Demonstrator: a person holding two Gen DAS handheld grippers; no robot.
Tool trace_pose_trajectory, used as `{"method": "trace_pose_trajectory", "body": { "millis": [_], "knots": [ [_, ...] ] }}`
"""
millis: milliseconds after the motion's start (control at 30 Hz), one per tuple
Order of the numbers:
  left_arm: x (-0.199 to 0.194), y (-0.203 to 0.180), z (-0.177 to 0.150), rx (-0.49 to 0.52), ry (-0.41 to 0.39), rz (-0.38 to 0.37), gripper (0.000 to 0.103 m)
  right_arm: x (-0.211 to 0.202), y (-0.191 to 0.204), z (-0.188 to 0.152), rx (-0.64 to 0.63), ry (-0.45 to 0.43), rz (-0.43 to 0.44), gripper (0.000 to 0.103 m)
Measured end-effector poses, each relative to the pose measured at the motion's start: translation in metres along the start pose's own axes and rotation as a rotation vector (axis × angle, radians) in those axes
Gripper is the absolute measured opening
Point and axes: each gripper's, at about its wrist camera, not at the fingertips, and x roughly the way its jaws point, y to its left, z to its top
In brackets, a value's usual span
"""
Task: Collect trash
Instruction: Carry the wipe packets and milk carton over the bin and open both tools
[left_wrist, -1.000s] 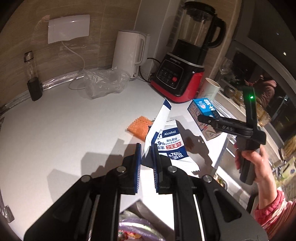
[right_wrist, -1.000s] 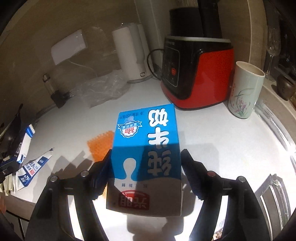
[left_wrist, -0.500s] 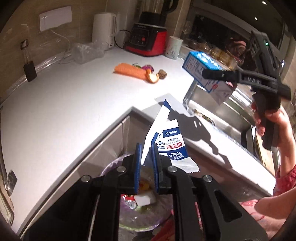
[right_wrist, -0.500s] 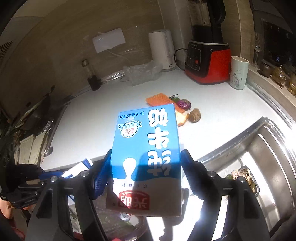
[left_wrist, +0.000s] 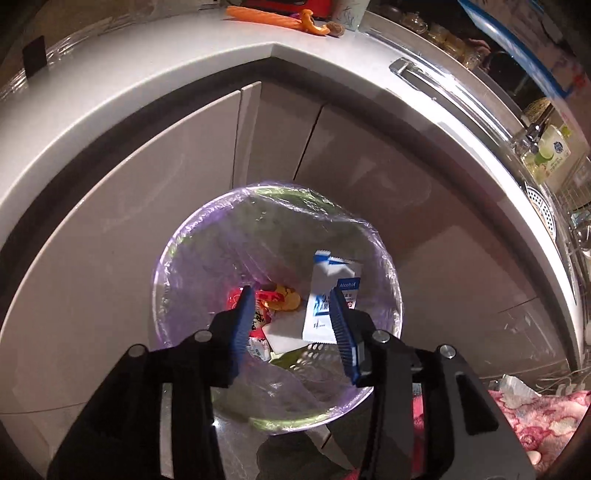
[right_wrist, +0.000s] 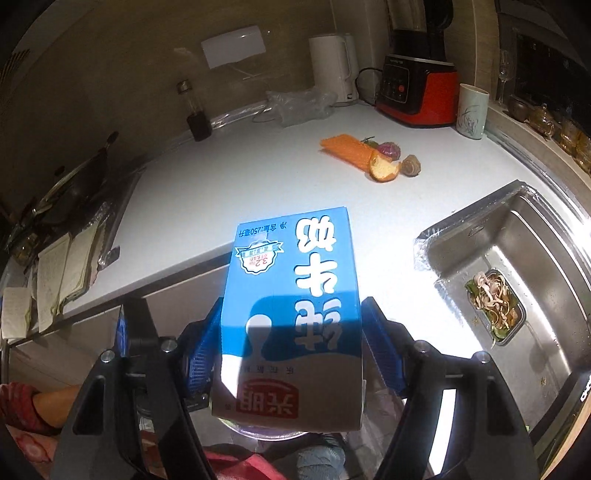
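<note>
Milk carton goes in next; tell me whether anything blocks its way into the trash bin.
Nothing visible does. The bin mouth is open, the left gripper above it, jaws just opened. The right gripper holds the milk carton.

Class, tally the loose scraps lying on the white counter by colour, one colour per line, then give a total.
Orange: 2 (ridged orange strip, orange peel)
Purple: 1 (purple scrap)
Brown: 1 (brown lump)
Total: 4

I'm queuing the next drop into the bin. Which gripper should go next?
Right. The right gripper is clamped on the blue milk carton near the lined bin. The left gripper has just been opening over the bin, and the alcohol wipe packet is free of its fingers.
</note>
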Motion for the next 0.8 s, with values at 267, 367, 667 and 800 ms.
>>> {"method": "trace_pose_trajectory", "body": {
  "millis": [267,367,667,800],
  "knots": [
    [-0.071,0.005,0.018,-0.043,-0.16,0.064,0.068,0.041,0.035,-0.032,-0.08,0.086,0.021,0.072],
    [-0.098,0.005,0.022,-0.049,-0.207,0.1,0.076,0.067,0.041,-0.045,-0.092,0.132,0.034,0.073],
    [-0.14,0.017,0.026,-0.074,-0.27,0.18,0.095,0.113,0.061,-0.064,-0.148,0.243,-0.001,0.101],
    [-0.147,0.023,0.027,-0.109,-0.287,0.177,0.095,0.1,0.06,-0.047,-0.155,0.204,-0.022,0.101]
  ]
}}
